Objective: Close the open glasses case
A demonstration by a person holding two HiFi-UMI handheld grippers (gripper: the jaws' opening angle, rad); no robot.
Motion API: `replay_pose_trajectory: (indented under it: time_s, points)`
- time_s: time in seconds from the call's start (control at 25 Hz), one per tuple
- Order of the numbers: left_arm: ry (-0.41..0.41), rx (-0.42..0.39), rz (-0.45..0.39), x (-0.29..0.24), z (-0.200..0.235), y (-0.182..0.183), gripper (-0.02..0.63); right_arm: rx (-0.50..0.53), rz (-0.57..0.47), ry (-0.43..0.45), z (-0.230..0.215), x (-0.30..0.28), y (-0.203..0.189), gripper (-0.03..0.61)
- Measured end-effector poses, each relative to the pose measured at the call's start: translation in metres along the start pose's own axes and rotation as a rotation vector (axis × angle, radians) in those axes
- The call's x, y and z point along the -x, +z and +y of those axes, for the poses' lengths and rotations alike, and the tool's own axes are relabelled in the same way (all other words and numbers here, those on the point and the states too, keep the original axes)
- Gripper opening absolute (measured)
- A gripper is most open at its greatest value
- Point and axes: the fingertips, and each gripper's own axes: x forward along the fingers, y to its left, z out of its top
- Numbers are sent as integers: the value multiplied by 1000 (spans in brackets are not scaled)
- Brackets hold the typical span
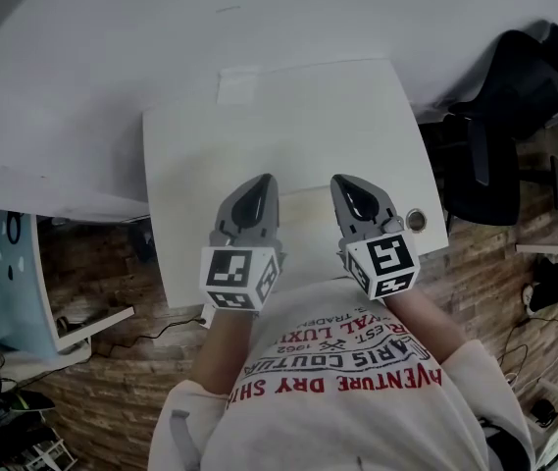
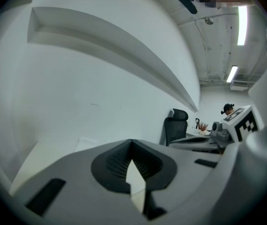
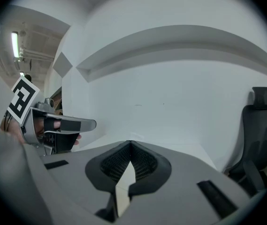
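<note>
Left tool (image 1: 264, 181) and right tool (image 1: 341, 181) hovered side by side above the white worktop (image 1: 288, 126), each with jaws together, empty. No glasses case was in view, so neither tool could be called nearer.

- two grippers are counted: one left gripper (image 1: 262, 184) and one right gripper (image 1: 347, 184).
- two marker cubes (image 1: 239, 278) are counted, one on each gripper.
- one white table (image 1: 190, 165) is counted.
- one paper sheet (image 1: 237, 86) is counted on it.
- one round cable port (image 1: 416, 220) is counted.
- one black office chair (image 1: 519, 86) is counted.
- two ceiling light strips (image 2: 241, 25) are counted in the left gripper view.
</note>
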Motion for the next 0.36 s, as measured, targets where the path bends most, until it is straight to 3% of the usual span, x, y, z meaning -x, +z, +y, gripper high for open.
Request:
replay_pose_trajectory:
  time_s: [0.36]
  points:
    - [6,12,14,1,2,-7,-2,-7,18,-4,1,2,-6,12]
